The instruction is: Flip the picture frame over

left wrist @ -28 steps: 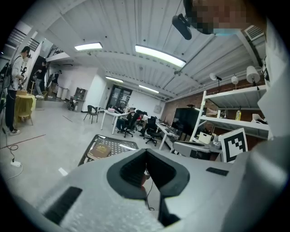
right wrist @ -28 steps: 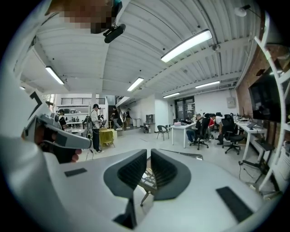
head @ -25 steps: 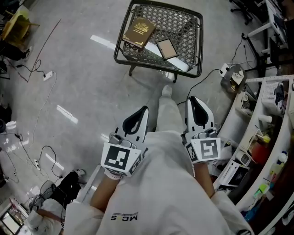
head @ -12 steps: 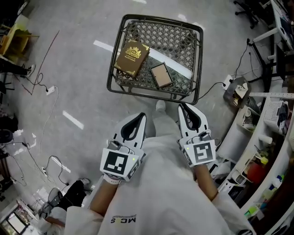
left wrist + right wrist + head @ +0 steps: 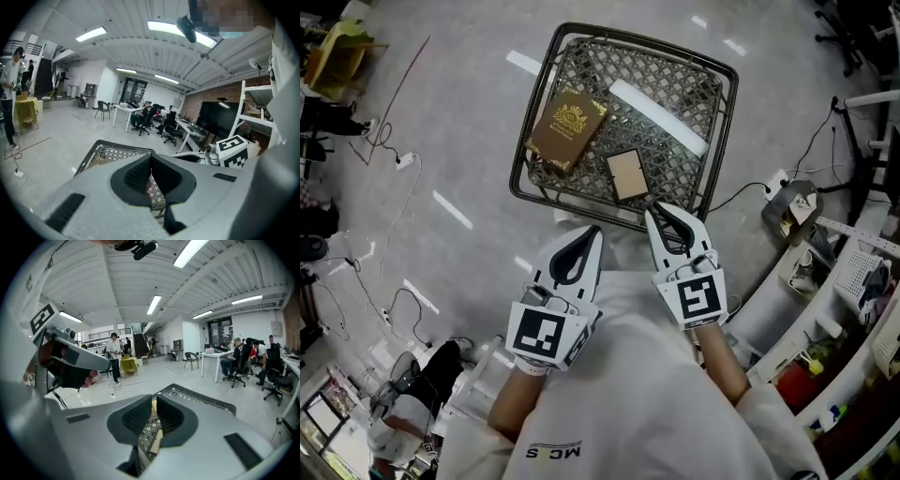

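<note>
My right gripper [image 5: 662, 214] sits forward over near rim of mesh tabletop [image 5: 661, 70], just short of picture frame [image 5: 627, 174] lying flat beside book [image 5: 568, 130]. Lined up for reach, I judge. Fingers nearly together, empty. My left gripper [image 5: 589, 236] hangs back over lap, fingers closed, nothing held.

In the right gripper view, the right hand-held gripper [image 5: 156, 401] blocks nearly all of the mesh surface [image 5: 201, 398], and only a sliver of the picture frame [image 5: 156, 440] shows through its narrow slit. In the head view, the book [image 5: 567, 129] has cover print too small to read, and the shelves [image 5: 867, 281] are cut off at the right edge.
</note>
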Demonstrator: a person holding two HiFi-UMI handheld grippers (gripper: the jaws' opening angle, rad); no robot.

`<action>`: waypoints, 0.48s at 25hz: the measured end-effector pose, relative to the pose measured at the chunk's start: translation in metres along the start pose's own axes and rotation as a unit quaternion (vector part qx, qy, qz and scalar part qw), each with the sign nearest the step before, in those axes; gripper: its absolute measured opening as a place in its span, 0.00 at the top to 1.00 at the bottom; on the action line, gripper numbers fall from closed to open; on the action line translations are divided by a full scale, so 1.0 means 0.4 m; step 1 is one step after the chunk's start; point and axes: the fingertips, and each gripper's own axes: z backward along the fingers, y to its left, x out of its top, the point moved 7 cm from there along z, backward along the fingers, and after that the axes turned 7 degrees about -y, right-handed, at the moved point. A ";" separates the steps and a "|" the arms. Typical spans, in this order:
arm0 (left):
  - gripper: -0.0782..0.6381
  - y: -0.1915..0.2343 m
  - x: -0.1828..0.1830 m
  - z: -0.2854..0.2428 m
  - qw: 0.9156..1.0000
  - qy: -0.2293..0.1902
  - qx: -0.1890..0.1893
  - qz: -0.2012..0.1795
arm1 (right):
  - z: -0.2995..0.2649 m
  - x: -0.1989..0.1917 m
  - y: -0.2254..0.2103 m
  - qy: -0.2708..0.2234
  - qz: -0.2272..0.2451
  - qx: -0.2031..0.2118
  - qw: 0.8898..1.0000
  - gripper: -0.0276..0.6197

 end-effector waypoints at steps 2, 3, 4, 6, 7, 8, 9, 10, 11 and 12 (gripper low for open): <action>0.86 0.015 -0.001 -0.018 1.000 0.009 0.010 0.002 | -0.024 -0.008 -0.010 0.006 -0.003 0.008 1.000 0.92; 0.86 0.024 -0.002 -0.027 1.000 0.013 0.015 0.003 | -0.035 -0.013 -0.014 0.011 -0.004 0.011 1.000 0.91; 0.86 0.034 -0.003 -0.036 1.000 0.016 0.018 0.003 | -0.046 -0.018 -0.019 0.015 -0.006 0.013 1.000 0.91; 0.86 0.052 -0.003 -0.054 1.000 0.021 0.022 0.003 | -0.068 -0.027 -0.028 0.018 -0.011 0.013 1.000 0.90; 0.86 0.059 -0.005 -0.061 0.999 0.024 0.023 0.004 | -0.077 -0.031 -0.031 0.019 -0.013 0.012 1.000 0.90; 0.86 0.064 -0.009 -0.066 0.999 0.027 0.025 0.006 | -0.083 -0.035 -0.032 0.020 -0.015 0.012 1.000 0.90; 0.86 0.069 -0.012 -0.070 0.999 0.030 0.026 0.008 | -0.088 -0.040 -0.034 0.023 -0.018 0.011 1.000 0.90; 0.86 0.073 -0.015 -0.075 0.999 0.031 0.026 0.008 | -0.093 -0.044 -0.035 0.027 -0.021 0.010 0.999 0.90; 0.86 0.078 -0.018 -0.080 0.999 0.033 0.026 0.009 | -0.100 -0.048 -0.038 0.028 -0.025 0.008 0.999 0.90; 0.86 0.083 -0.022 -0.086 0.999 0.035 0.025 0.010 | -0.106 -0.052 -0.040 0.029 -0.027 0.006 0.999 0.90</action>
